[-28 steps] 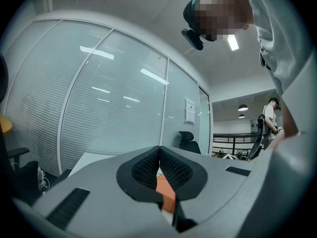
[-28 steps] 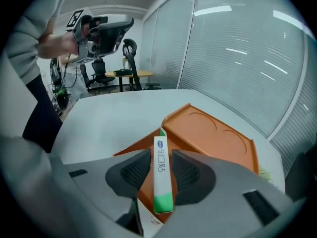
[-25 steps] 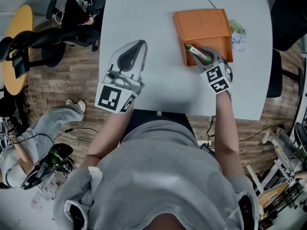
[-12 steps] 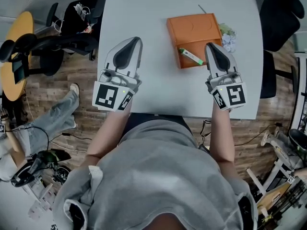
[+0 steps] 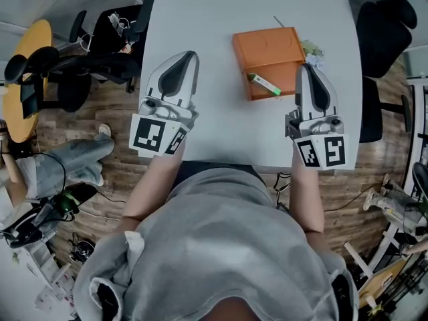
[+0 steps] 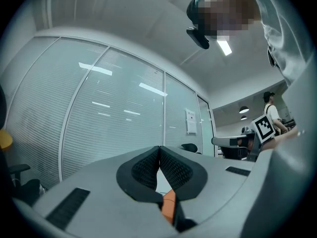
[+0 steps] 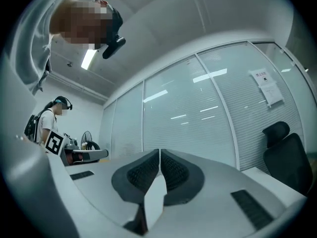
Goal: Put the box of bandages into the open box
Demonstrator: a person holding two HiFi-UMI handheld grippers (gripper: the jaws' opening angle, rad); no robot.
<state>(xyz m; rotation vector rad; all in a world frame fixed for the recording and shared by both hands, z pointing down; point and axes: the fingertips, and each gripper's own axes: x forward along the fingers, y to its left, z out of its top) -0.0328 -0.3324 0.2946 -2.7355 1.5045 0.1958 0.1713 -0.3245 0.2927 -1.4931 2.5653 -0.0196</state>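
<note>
On the white table, toward its right half, sits the orange open box, and the box of bandages – small, white with green – lies slanted across that box's darker near part, apart from both grippers. Just to the right of the orange box, the right gripper hovers low over the table's near right corner with its dark ribbed pads pressed together and nothing between them. Well to the left, over bare tabletop, the left gripper points away from the person, its jaws likewise closed tip to tip and empty – each gripper's own view shows the two pads meeting in one thin seam. A small crumpled, pale thing lies against the orange box's far right side. Beyond the table's right edge stands a black chair; wooden floor shows on the left.
</note>
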